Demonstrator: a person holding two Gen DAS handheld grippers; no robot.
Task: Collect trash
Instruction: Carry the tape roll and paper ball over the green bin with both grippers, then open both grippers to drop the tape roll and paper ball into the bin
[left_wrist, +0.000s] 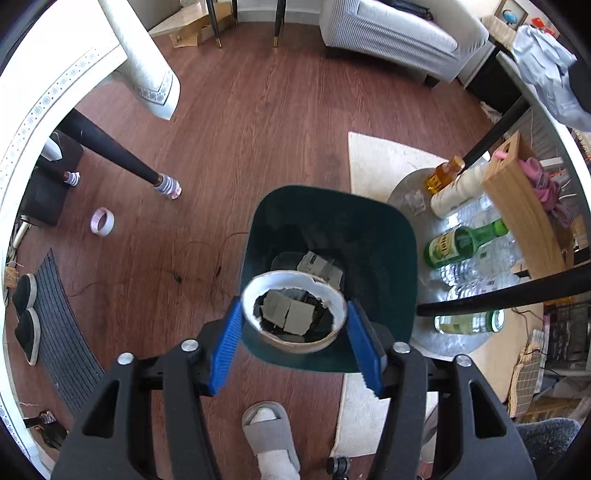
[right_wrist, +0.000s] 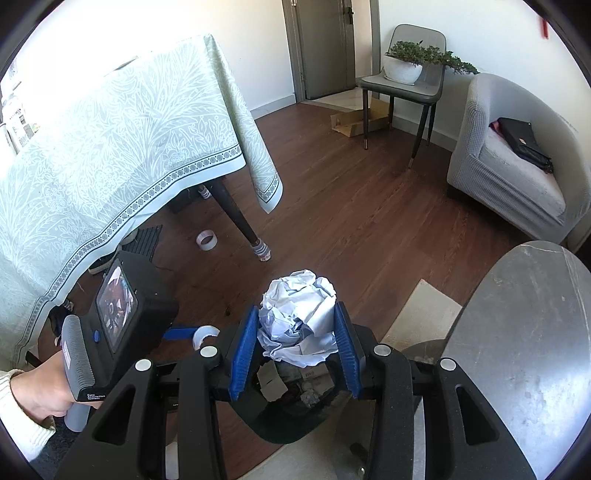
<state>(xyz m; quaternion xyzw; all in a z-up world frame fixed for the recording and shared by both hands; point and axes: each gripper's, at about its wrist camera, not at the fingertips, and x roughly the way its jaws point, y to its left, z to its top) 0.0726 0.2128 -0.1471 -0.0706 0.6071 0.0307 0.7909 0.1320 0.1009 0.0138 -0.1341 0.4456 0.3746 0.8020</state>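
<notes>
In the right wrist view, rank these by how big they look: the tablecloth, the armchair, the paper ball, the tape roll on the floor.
1. tablecloth
2. armchair
3. paper ball, which sits close to the camera, so its size is inflated
4. tape roll

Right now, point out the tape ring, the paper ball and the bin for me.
tape ring (left_wrist: 295, 288), left wrist view, white inner wall at its top.
paper ball (right_wrist: 299, 314), right wrist view, crumpled middle.
bin (left_wrist: 380, 266), left wrist view, inner right wall.
</notes>
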